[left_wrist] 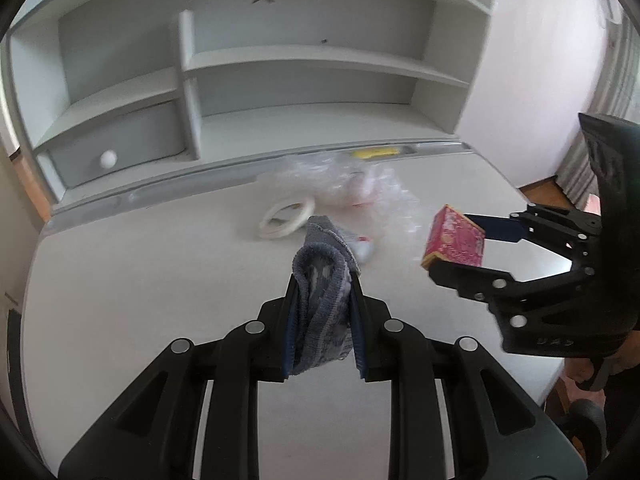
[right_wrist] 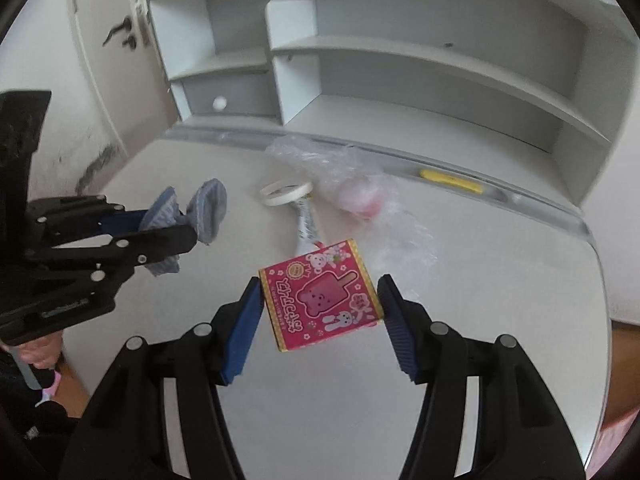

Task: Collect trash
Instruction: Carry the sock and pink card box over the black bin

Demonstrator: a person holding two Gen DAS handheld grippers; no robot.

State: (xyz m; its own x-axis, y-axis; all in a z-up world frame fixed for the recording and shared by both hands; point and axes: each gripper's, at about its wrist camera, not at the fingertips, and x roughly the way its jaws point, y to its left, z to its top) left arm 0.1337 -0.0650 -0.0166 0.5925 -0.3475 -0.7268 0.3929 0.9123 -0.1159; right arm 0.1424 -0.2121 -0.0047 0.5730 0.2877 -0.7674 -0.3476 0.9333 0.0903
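Observation:
My left gripper is shut on a blue-grey knitted sock, which bulges out above the pads and hangs clear of the white desk. The right wrist view shows that same gripper and sock at the left. My right gripper is shut on a pink snack box with an ice-lolly picture, both blue pads against its sides. In the left wrist view the box is held above the desk at the right.
On the desk behind lie a crumpled clear plastic bag, a white tape ring and a small white tube. A yellow item rests in the desk's back groove. A grey shelf unit with a drawer stands behind.

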